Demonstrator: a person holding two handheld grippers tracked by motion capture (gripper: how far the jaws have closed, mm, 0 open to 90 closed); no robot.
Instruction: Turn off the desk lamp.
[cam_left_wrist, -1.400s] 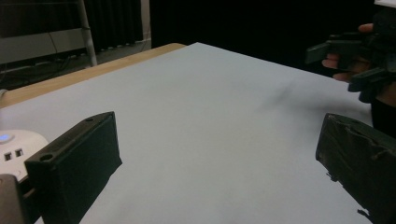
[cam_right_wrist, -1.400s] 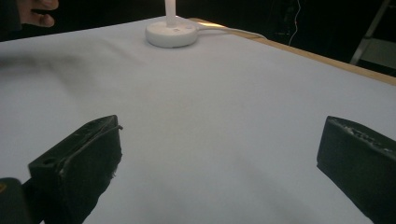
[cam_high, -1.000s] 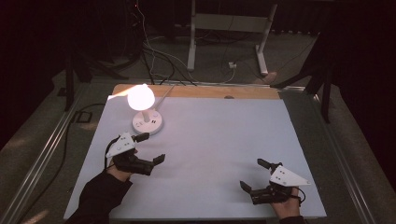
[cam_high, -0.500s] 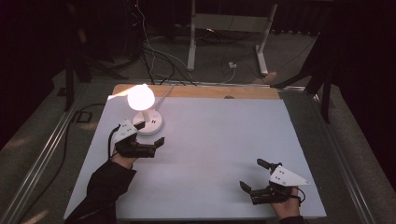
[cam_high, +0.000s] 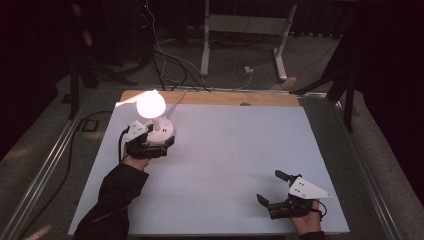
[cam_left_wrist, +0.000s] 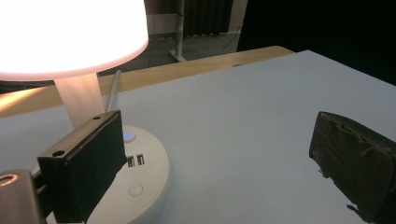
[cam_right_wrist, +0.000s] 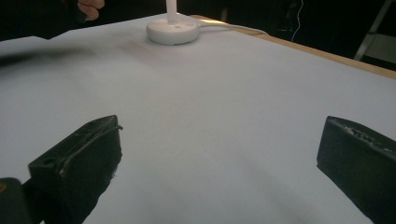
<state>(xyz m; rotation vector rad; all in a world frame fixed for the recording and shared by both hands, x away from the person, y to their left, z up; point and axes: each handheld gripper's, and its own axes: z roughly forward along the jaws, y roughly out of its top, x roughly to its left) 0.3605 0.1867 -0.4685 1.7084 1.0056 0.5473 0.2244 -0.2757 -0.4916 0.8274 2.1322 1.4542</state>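
In the high view, a small white table lamp with a glowing round shade and a flat round base (cam_high: 159, 125) stands in the upper left part of the pale grey table top (cam_high: 235, 160), its light on. The left gripper (cam_high: 152, 145) sits just below the lamp's base at the left of the frame, jaws spread and reaching the base's near edge. The right gripper (cam_high: 275, 192) rests low at the lower right of the frame, well apart from the lamp, jaws likewise spread with nothing between them. In the left gripper view, the lamp (cam_left_wrist: 140, 172) takes the left side: the bright shade at the upper left, the base at the lower left with a small blue-lit button, two ports and a round button. The left-hand black jaw lies over the base's edge; the other jaw stands far off at the right, over bare table. In the right gripper view, the lamp base (cam_right_wrist: 172, 29) sits at the top centre, far beyond the two wide-apart jaws, which grasp nothing.
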